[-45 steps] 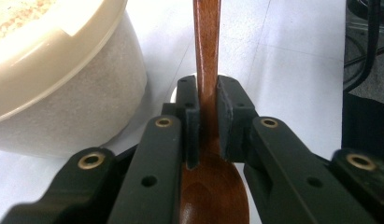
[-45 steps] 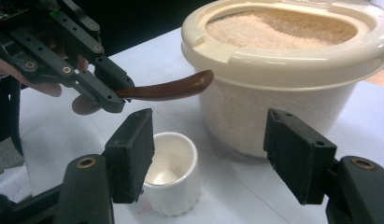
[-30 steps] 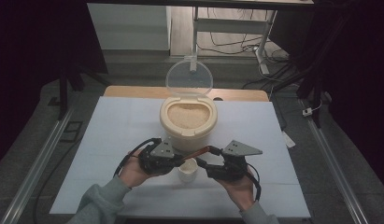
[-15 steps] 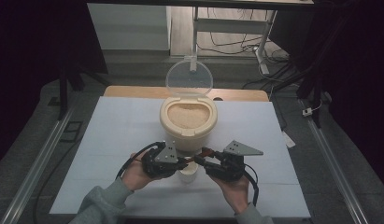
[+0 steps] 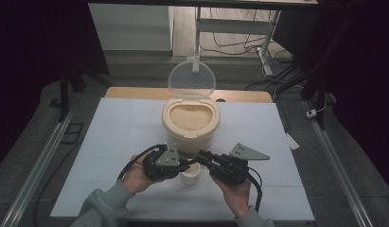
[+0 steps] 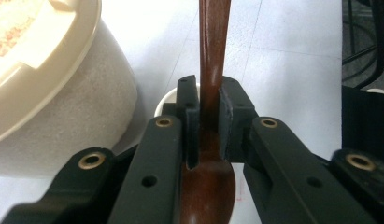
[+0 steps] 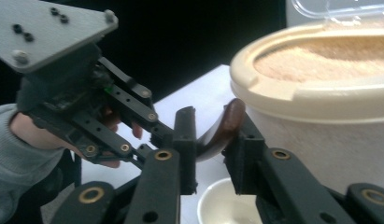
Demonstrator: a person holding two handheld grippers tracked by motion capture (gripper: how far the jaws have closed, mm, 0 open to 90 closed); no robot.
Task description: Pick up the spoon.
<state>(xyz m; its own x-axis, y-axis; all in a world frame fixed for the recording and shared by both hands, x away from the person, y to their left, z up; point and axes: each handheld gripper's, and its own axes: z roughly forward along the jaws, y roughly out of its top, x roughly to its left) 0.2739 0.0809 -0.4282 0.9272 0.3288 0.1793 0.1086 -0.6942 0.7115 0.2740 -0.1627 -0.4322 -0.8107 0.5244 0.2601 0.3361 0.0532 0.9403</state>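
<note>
A brown wooden spoon is clamped between the pads of my left gripper, which is shut on its handle. The spoon's other end lies between the jaws of my right gripper. Those jaws have just been closing and now pinch it. In the high view the left gripper and right gripper meet tip to tip above a small white cup. Just behind them stands a cream container full of pale grain, its clear lid raised.
The white table sheet spreads out to both sides of the hands. A wooden board edge runs behind the container. Metal rails flank the table, and cables lie on the floor beyond.
The two grippers have come together over the cup. The right gripper's jaws have closed around the free end of the spoon that the left one holds.
</note>
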